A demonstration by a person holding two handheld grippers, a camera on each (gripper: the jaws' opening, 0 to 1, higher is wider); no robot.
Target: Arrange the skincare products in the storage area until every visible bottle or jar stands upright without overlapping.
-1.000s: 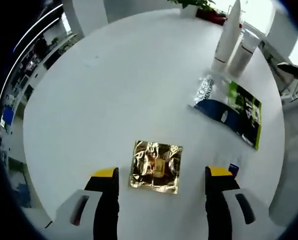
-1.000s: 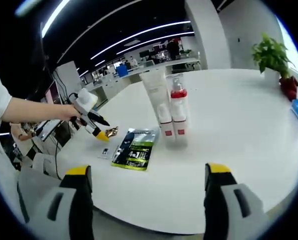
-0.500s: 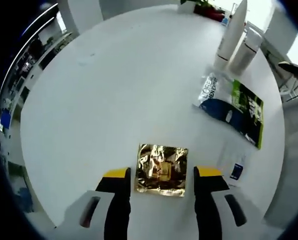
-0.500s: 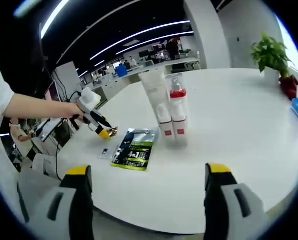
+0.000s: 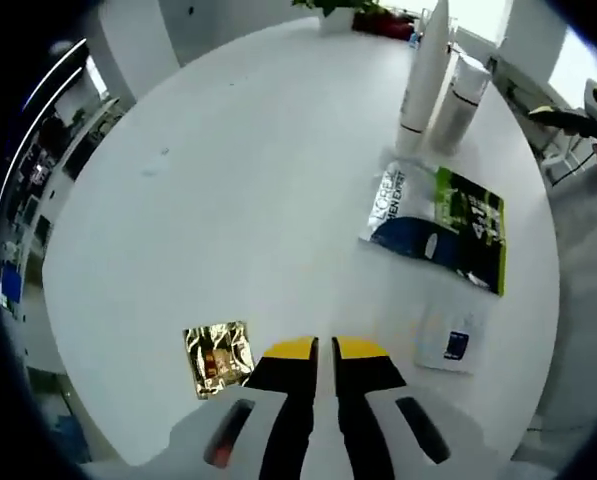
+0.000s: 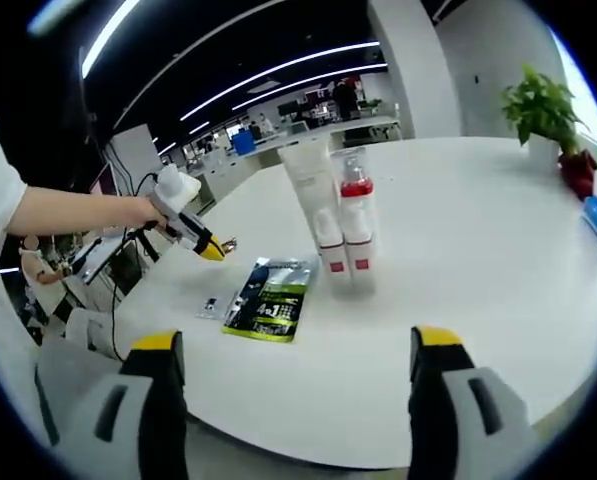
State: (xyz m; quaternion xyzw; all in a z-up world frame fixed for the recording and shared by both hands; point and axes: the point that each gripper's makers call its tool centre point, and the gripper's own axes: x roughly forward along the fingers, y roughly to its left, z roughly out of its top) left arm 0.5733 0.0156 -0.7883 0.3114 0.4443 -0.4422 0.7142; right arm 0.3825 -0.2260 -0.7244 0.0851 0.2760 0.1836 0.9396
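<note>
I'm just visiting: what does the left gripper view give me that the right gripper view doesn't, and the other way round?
Left gripper view: a look down on the left claw, shut, with the gold foil sachet just beside it, and the lettering on the green pouch.
Right gripper view: the right claw, open, a person's arm holding the left claw up, the red bands on the bottles, and the office behind.
Both: the white table, the pouch, the upright bottles and the small white sachet.
</note>
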